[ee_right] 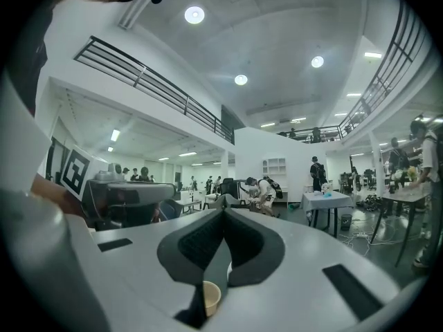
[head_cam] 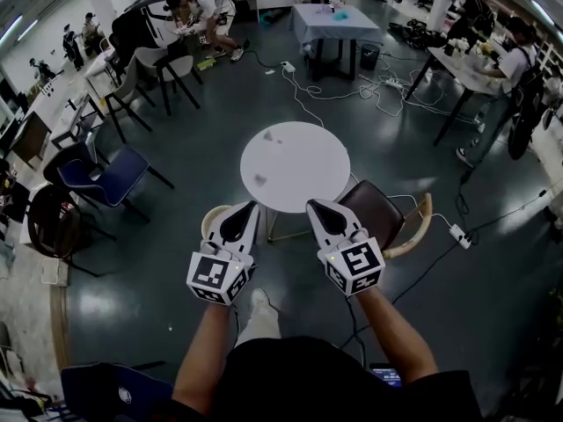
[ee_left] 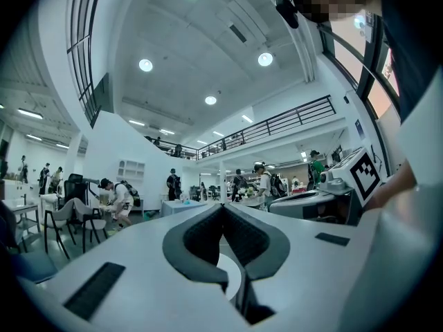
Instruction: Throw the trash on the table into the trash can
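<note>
You held the left gripper and right gripper closed and empty, short of the round table; likely readying for its small scraps.

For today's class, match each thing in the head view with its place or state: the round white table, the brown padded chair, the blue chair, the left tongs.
Things:
1. round white table
2. brown padded chair
3. blue chair
4. left tongs

Places or states:
A. shut, nothing between them
B. to the table's left, apart from it
C. bears small scraps of trash
D. close by the table's right side

Pairs: 1-C, 2-D, 3-B, 4-A
</note>
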The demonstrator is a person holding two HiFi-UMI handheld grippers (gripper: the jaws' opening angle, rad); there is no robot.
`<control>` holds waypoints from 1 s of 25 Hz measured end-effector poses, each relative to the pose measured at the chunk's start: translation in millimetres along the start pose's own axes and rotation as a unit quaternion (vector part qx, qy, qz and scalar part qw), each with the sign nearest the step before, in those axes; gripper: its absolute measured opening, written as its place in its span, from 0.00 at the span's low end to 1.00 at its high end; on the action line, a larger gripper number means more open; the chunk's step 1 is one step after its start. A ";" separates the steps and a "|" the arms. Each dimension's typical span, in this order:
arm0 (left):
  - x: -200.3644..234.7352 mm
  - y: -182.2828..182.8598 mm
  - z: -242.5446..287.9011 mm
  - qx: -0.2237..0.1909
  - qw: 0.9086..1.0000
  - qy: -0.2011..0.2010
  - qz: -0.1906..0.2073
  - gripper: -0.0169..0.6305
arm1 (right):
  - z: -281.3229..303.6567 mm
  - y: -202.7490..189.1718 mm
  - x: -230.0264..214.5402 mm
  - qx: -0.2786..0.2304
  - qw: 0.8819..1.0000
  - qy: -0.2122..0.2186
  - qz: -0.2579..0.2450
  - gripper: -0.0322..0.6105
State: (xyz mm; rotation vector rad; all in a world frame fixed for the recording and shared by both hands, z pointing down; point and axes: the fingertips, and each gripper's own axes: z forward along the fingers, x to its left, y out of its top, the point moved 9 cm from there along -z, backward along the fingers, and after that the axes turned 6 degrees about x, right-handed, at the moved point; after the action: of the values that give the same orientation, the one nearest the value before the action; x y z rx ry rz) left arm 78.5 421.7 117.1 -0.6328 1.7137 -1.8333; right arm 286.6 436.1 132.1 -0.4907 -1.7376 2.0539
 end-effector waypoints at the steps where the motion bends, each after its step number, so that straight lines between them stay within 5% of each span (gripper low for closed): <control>1: 6.5 -0.7 4.9 0.001 1.000 -0.001 -0.002 0.05 | 7.1 0.5 -2.2 0.002 1.000 -0.001 0.000 0.08; 25: 171.5 -7.0 77.5 0.014 0.999 -0.030 -0.027 0.05 | 169.6 28.5 -20.6 0.022 0.999 -0.037 0.009 0.08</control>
State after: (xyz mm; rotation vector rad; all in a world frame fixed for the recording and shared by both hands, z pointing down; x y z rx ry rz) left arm 2.9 249.4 125.4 -0.7220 1.6449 -1.8522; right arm 215.4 278.2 131.9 -0.4220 -1.7307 2.1437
